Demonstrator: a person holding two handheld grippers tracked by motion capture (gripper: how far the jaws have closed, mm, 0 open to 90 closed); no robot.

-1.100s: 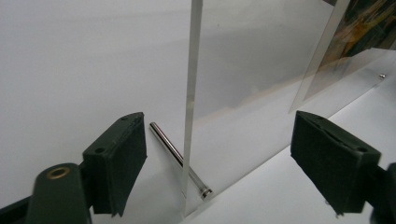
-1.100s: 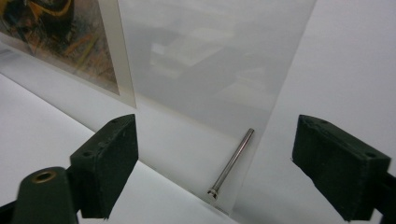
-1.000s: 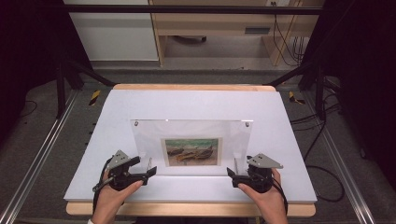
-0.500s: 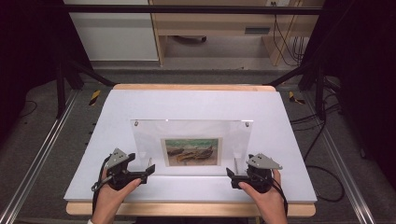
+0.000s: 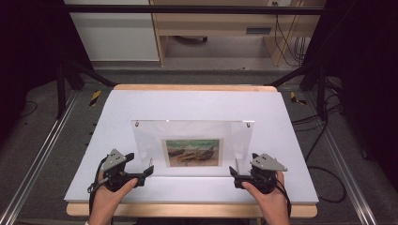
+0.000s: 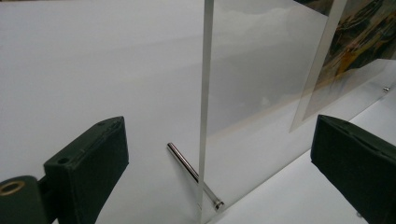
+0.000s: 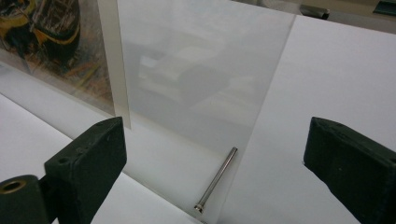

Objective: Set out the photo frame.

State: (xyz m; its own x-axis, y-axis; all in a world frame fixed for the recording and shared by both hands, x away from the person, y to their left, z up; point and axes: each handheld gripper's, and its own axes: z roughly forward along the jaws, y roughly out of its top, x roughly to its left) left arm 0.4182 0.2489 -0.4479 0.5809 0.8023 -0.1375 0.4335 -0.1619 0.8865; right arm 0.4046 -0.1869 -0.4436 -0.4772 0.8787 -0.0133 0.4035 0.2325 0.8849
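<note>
Standing upright near the front middle of the worktop, the clear acrylic frame is what we take as the main thing here. It is a flat, glossy, see-through panel with a small rectangular print of boats in greens, yellows and browns held low in its middle. Two small metal studs sit at its top corners. At each lower corner a thin polished metal pin passes through the panel as a foot: the left pin and the right pin, each a smooth rod with a small rounded head.

We see the left gripper just beside the frame's lower left corner, its jaws spread wide. In the left gripper view the panel's edge rises between the two black, matte, blocky jaws without touching either. The left hand wraps the handle from below, forearm coming in from the near edge.

The right gripper mirrors it at the lower right corner, jaws likewise released and wide apart, with the panel's edge and pin between them and clear of both. The right hand grips its handle the same way. Each gripper carries a grey three-cornered plate on top.

The worktop is a smooth, white, matte sheet over a pale wooden board.
</note>
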